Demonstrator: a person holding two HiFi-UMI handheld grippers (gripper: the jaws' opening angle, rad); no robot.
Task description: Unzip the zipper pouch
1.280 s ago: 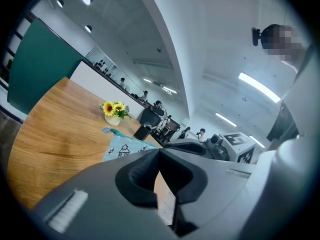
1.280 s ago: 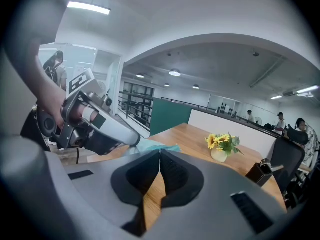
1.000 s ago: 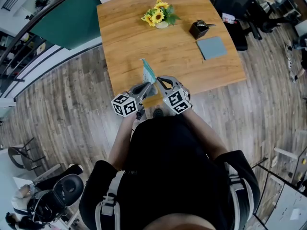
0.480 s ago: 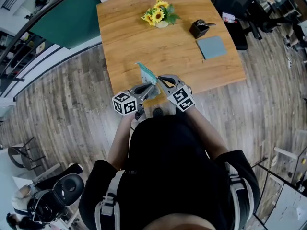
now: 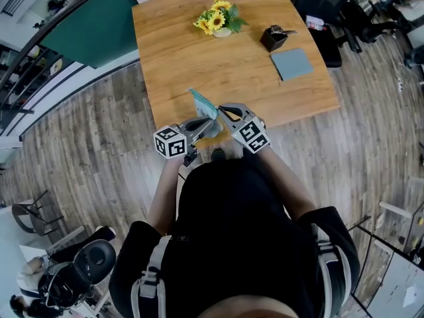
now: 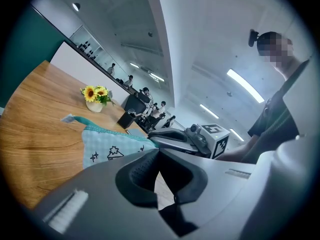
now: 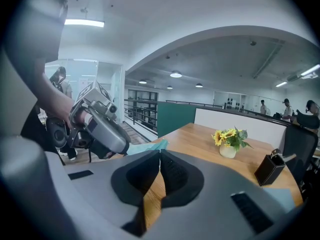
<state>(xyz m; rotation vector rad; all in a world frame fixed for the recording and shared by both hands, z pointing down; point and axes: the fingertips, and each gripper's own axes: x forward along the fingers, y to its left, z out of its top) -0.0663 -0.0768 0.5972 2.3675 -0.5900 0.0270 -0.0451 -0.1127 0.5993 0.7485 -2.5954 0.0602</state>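
As your left gripper [image 5: 209, 122] and right gripper [image 5: 221, 108] pinched the zipper pouch [image 5: 202, 103] at the tabletop's [image 5: 192, 52] near edge, sunflowers [image 5: 217, 20], a black box [image 5: 273, 39] and a grey pad [image 5: 292, 65] lay farther back.

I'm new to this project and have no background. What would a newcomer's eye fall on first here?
A teal zipper pouch is held up over the near edge of the wooden table, pinched between the left tool and the right tool. Beyond it, bright sunflowers stand at the table's far edge.
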